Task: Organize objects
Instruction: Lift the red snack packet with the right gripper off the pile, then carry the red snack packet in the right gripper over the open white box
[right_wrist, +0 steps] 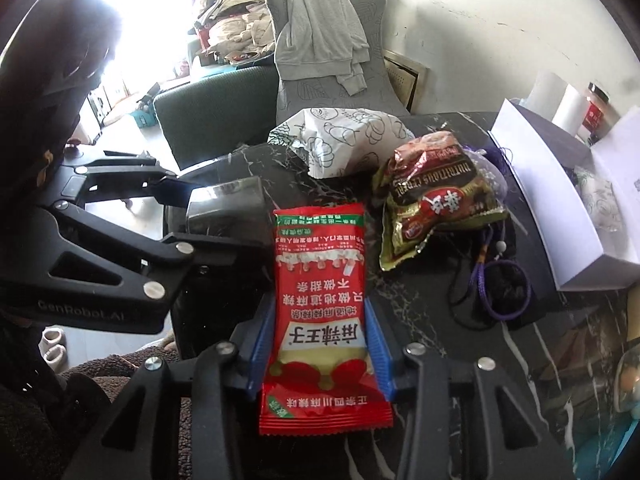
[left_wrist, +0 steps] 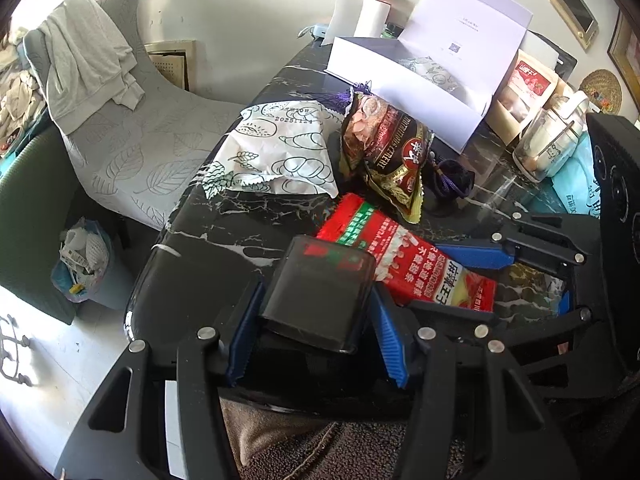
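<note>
The left tool (left_wrist: 316,312) is gripping a dark plastic box (left_wrist: 316,292) at the near desk (left_wrist: 224,216) edge, probably as a container. The right tool (right_wrist: 320,344) is clamping the red snack packet (right_wrist: 320,304) just beside that box. Beyond the packet, the cereal bag (right_wrist: 436,196) is leaving little free room.

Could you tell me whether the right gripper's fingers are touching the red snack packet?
Touching. The right wrist view shows the red snack packet lying between the right gripper fingers, with both blue pads pressed against its side edges and no gap visible.
</note>
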`<state>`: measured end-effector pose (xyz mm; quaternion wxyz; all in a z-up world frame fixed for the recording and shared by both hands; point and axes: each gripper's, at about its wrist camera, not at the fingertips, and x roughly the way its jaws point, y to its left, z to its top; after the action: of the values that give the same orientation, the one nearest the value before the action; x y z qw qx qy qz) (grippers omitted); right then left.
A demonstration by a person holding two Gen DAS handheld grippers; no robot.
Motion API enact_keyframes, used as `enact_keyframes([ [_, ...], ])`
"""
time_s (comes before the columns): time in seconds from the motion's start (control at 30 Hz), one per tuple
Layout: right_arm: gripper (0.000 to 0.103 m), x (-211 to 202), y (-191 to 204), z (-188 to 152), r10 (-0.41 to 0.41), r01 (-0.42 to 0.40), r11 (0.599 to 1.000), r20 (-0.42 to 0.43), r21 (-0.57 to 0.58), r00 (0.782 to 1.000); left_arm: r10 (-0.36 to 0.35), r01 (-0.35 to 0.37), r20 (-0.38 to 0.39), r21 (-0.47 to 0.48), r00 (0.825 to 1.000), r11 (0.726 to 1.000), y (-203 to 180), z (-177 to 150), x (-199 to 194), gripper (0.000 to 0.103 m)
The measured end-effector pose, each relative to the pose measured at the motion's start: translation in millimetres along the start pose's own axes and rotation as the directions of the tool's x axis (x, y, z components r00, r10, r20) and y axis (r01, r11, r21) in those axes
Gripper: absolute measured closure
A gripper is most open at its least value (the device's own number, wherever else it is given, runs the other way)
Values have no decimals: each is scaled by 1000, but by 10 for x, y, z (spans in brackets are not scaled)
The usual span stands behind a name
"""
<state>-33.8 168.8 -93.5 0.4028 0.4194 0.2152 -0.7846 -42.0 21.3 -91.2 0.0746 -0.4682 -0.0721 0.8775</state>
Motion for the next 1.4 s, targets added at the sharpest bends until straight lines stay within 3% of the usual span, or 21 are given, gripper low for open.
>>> enact_keyframes([
  [0.37,60,-320,-42,41,-17,15,1000,58,22,998,26,-27,41,21,999,999,-75,-27,-354,52],
  [0.8,60,-843,-270,-213,-111,97,987,112,126,987,-45,38,47,143,998,989,-629,122,-448,52],
  [1.1,60,-1131,-536,-477,-204,177,958,99,226,974,-137,130,8,256,991,958,-1198,264,-309,52],
  [1.4,60,-1320,-769,-757,-272,238,918,68,317,960,-182,182,-33,343,983,921,-1655,323,-206,52],
])
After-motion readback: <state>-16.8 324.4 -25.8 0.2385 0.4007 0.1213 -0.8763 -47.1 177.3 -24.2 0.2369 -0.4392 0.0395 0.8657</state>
